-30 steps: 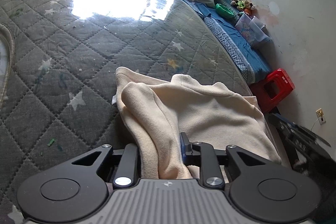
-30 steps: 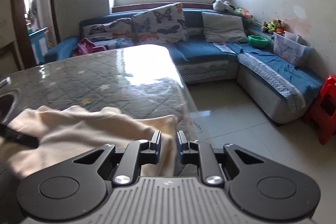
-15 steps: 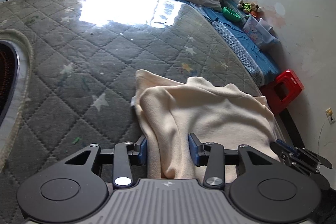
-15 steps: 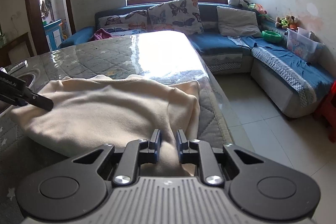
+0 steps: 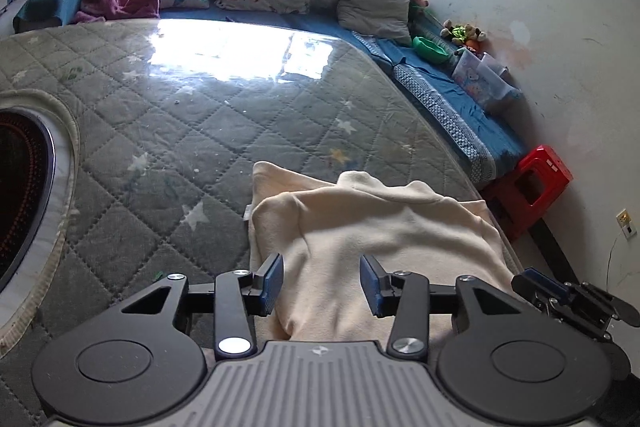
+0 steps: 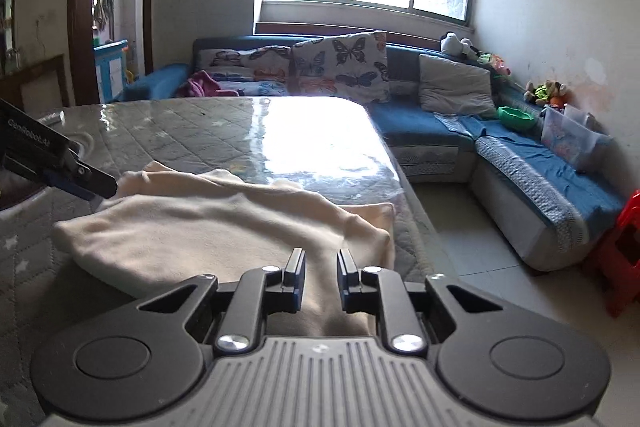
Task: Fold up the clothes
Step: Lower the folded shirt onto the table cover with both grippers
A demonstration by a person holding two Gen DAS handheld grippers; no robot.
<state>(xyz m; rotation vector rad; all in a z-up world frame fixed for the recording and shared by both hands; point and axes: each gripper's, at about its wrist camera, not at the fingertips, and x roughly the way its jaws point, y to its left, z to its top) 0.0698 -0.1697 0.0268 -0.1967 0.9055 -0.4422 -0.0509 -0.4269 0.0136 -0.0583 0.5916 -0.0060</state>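
A cream fleece garment [image 5: 380, 227] lies folded over on the grey quilted table cover [image 5: 200, 131], near the table's right edge. It also shows in the right wrist view [image 6: 208, 223]. My left gripper [image 5: 322, 279] is open, its jaws apart on either side of the cloth's near edge. My right gripper [image 6: 321, 273] is partly open over the near right part of the cloth, with a small gap between the jaws. The right gripper shows at the lower right of the left wrist view [image 5: 560, 297]. The left gripper shows at the left of the right wrist view [image 6: 60, 167].
A round dark opening with a pale rim [image 5: 60, 187] is set in the table at left. A blue corner sofa [image 6: 500, 147] with butterfly cushions [image 6: 340, 67] runs behind and to the right. A red plastic stool [image 5: 532, 187] stands on the floor by the wall.
My left gripper has opened and let go of the cloth. My right gripper has opened a little. The garment has settled flat on the table.
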